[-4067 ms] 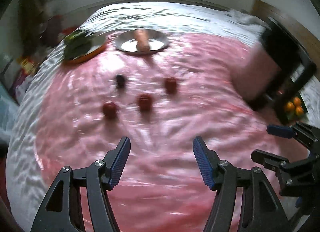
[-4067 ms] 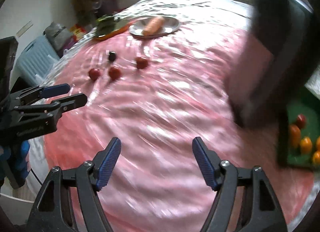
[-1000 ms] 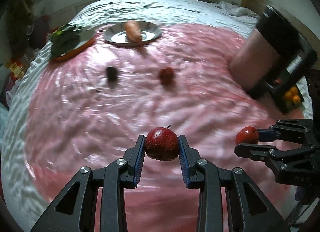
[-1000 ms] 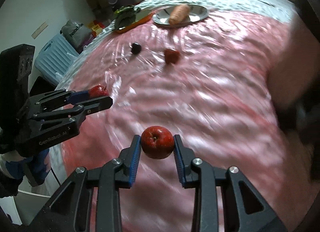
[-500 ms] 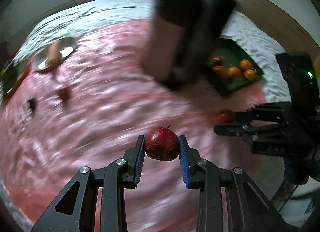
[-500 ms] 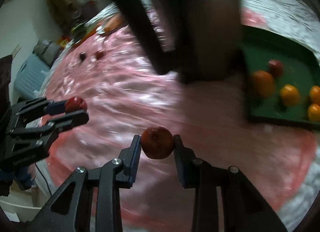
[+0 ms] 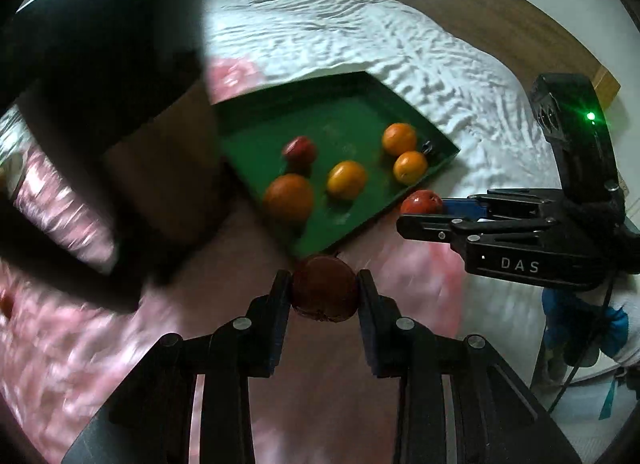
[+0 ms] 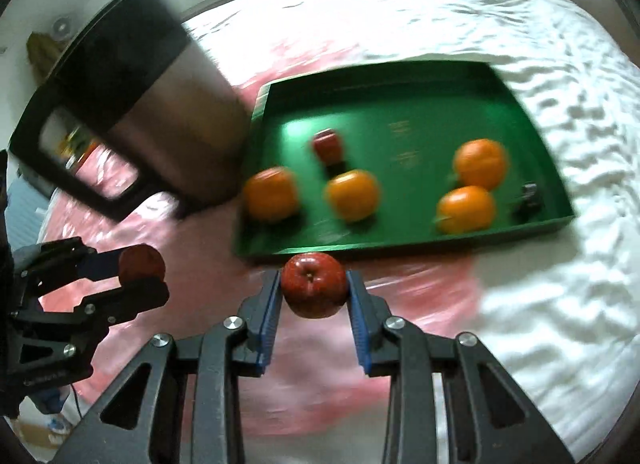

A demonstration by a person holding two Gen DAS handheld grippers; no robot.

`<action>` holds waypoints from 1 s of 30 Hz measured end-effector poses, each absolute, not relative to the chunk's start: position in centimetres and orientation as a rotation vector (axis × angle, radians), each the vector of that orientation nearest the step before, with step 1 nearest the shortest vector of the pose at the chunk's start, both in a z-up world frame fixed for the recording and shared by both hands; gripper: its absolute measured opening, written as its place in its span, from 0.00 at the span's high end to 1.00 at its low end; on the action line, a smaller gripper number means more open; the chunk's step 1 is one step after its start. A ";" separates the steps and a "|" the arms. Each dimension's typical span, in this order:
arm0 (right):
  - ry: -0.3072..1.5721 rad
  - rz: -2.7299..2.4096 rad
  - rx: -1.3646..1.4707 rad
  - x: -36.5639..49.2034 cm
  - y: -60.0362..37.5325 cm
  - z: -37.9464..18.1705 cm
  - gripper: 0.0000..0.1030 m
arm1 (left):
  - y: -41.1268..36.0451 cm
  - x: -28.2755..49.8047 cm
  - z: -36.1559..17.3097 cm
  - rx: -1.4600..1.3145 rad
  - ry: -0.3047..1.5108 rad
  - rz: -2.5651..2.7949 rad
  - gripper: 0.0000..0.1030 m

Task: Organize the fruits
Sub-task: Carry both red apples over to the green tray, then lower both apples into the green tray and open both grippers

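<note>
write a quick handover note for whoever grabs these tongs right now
Left tongs: shut on a red apple, just short of the green tray.
Right tongs: shut on another red apple, at the tray's near edge.
Tray already holds four oranges and one small red fruit.
Left: set both apples in the tray. Any fruit elsewhere on the pink cloth is out of view.

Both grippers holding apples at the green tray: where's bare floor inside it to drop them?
Inside the green tray, the back strip along the far wall is bare, and so is the middle patch between the small red apple and the right pair of oranges. The front row is crowded: four oranges, plus a small dark object in the right corner.
</note>
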State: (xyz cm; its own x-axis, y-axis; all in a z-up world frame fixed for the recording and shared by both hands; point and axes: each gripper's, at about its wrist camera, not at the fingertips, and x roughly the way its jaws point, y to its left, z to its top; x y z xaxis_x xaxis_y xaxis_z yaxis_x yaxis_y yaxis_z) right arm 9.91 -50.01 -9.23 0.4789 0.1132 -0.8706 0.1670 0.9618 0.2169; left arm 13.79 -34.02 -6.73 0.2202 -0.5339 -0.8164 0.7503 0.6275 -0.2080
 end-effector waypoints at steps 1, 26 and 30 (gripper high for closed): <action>1.066 -0.051 0.294 9.9 -51.4 -9.1 0.57 | -35.2 14.1 -6.6 0.251 1.004 -0.907 0.73; 1.000 -0.127 0.279 20.2 -65.2 -13.1 0.57 | -51.5 21.1 -11.8 0.323 1.001 -0.772 0.73; 1.010 -0.131 0.282 20.2 -65.5 -14.1 0.57 | -51.7 21.3 -12.7 0.330 1.014 -0.764 0.73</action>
State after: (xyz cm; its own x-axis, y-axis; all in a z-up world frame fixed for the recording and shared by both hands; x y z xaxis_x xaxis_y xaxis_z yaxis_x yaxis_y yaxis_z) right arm 20.15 -65.47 -14.06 0.5276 0.0219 -0.8492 0.2377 0.9559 0.1723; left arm 21.26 -51.70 -12.74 0.3032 -0.4187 -0.8560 0.7076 0.7006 -0.0920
